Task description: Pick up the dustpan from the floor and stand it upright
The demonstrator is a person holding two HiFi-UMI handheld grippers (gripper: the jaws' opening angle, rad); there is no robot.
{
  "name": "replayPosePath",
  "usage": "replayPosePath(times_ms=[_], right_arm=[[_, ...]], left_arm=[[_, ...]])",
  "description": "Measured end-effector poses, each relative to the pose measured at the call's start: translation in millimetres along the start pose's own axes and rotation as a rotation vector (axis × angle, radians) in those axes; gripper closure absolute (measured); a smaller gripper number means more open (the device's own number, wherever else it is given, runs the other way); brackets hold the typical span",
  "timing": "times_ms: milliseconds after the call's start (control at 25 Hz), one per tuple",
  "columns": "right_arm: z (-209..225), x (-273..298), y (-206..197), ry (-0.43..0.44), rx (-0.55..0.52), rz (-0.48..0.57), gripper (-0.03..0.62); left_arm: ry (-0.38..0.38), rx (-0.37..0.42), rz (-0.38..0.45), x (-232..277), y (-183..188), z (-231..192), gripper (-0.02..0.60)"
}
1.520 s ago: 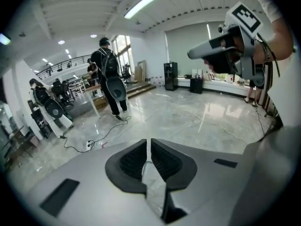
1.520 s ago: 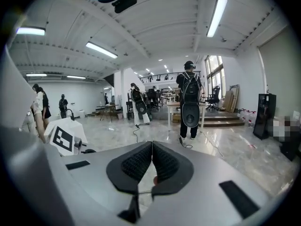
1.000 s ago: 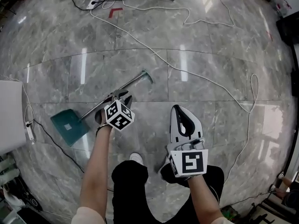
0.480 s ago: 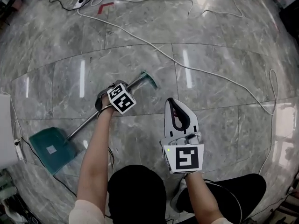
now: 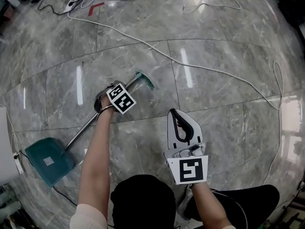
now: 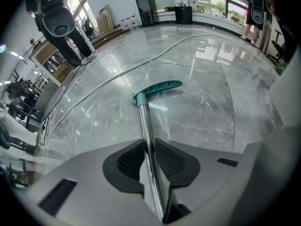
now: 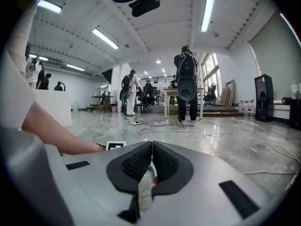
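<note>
The dustpan has a teal pan (image 5: 47, 160), a long metal pole (image 5: 81, 132) and a teal T-grip (image 5: 145, 79). In the head view the pan lies at the lower left and the pole slants up to the right. My left gripper (image 5: 108, 93) is shut on the pole just below the grip; in the left gripper view the pole (image 6: 146, 126) runs out between the black pads to the grip (image 6: 157, 89). My right gripper (image 5: 182, 124) hangs in the air to the right of the pole, shut on nothing (image 7: 151, 166).
A white cable (image 5: 200, 66) snakes across the grey marble floor beyond the dustpan, and a power strip (image 5: 74, 3) lies at the top left. A dark cord (image 5: 71, 194) trails by the pan. People stand far off (image 7: 188, 84) in the right gripper view.
The left gripper has slid up the pole towards the T-grip and holds it there. The pan has shifted further down-left in the view. The right gripper stays shut and empty.
</note>
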State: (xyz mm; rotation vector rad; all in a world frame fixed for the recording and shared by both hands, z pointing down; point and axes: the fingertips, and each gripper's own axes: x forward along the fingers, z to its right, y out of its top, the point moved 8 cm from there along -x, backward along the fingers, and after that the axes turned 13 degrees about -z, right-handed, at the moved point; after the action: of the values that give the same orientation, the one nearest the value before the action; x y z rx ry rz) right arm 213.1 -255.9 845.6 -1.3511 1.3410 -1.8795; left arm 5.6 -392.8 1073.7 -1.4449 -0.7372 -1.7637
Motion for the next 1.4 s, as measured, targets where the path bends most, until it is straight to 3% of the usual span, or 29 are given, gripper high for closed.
replayPosePath(times_ms=[280,600,920,1240,1400], right_arm=[[-3,-1,-3,0.006,0.004,0.011,0.576],[-3,4,-13,0.02,0.005,-0.019,0.576],[-10,10,-7,0.044,0.012,-0.011,0.576],[-21,18,18,0.114,-0.02,-0.002,0.577],[-50,7,73,0.195,-0.027,0.001,0.577]], left_arm=[[-0.001,0.009,-0.013,4,2,-3,0.509],[0.019,-0.065,0.053,5,-1,-4,0.509],[0.034,-0.023,0.063,-8,-6,4,0.509],[0.092,-0.097,0.21,-93,-19,-28,0.509],[0.133,-0.158,0.303,-183,-44,-45,0.509]])
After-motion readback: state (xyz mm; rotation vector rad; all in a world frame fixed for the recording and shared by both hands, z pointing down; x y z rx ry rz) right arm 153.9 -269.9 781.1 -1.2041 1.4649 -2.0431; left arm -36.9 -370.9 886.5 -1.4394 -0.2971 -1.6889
